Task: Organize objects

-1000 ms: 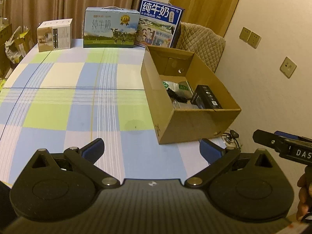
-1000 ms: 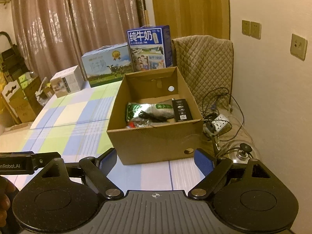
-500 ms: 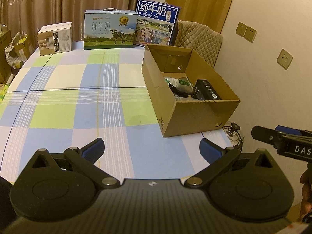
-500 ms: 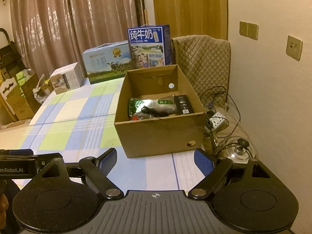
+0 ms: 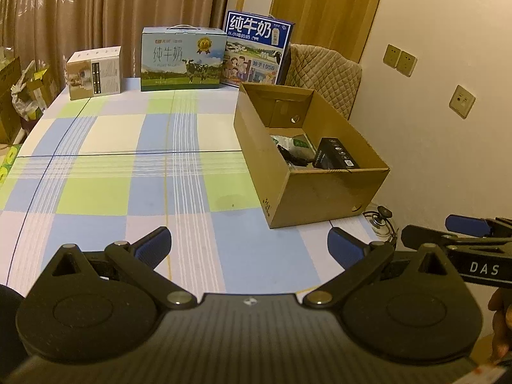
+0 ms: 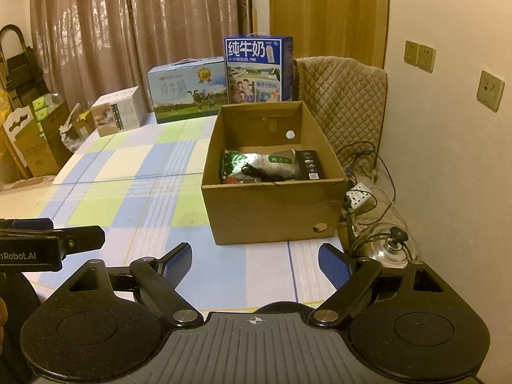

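where the table (image 5: 96, 192) ends, cardboard box (image 6: 272, 211) with green pouch (image 6: 256, 161), black carton (image 6: 310, 168)

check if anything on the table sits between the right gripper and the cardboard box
Nothing visible does. Only bare checked tablecloth lies between the open right gripper and the cardboard box; the milk cartons stand behind it.

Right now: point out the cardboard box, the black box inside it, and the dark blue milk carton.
cardboard box (image 6: 272, 214), right wrist view, near outer wall.
black box (image 6: 309, 164), right wrist view, top face.
dark blue milk carton (image 6: 254, 70), right wrist view, printed front.
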`<state>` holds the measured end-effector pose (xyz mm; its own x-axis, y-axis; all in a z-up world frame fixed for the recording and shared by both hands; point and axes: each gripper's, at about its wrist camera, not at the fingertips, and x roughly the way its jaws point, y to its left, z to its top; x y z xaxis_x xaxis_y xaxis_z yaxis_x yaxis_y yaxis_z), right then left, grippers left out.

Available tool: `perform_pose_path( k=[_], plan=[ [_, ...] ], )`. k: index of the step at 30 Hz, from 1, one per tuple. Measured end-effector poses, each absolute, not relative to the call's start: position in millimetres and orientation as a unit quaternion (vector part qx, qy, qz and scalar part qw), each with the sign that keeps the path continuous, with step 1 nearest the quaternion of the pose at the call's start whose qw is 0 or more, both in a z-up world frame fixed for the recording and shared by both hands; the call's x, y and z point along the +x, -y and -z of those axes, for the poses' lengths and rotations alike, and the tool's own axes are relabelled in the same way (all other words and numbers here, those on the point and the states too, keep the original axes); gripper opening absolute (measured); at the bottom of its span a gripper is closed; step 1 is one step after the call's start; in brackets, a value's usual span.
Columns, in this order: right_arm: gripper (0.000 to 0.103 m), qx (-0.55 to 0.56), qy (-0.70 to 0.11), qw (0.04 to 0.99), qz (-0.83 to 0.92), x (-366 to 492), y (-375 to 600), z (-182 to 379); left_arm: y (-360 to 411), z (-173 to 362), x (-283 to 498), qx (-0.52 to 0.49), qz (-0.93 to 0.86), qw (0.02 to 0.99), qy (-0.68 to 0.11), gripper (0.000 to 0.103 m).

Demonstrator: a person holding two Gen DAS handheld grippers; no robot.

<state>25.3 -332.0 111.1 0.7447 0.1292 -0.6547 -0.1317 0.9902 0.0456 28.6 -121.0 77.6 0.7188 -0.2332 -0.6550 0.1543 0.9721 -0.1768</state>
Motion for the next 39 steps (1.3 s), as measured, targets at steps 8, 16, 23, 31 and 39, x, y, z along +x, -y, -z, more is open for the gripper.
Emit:
perform_pose_path(
  k=[8,16,23,31,39],
  plan=[
    [0.083,0.0,-0.35,0.934,-0.071,26.3,331.2,-111.5,127.1,-75.5,25.4,-0.04,0.106,0.927,-0.357,0.102],
    [0.083,0.006,-0.35,0.934,-0.069,24.8,332.8,-111.7,129.3,-73.7,24.9,-0.035,0.107,0.927,-0.359,0.102],
    [0.083,0.009,-0.35,0.934,-0.069,24.1,334.8,-112.9,130.0,-73.3,24.6,-0.035,0.106,0.927,-0.357,0.102],
    [0.083,0.009,-0.35,0.934,-0.069,24.5,334.8,-113.0,129.1,-71.3,25.8,-0.036,0.106,0.926,-0.36,0.102],
    [0.083,0.009,-0.35,0.934,-0.068,24.5,334.4,-113.0,129.3,-69.3,27.3,-0.035,0.109,0.925,-0.362,0.102]
  ],
)
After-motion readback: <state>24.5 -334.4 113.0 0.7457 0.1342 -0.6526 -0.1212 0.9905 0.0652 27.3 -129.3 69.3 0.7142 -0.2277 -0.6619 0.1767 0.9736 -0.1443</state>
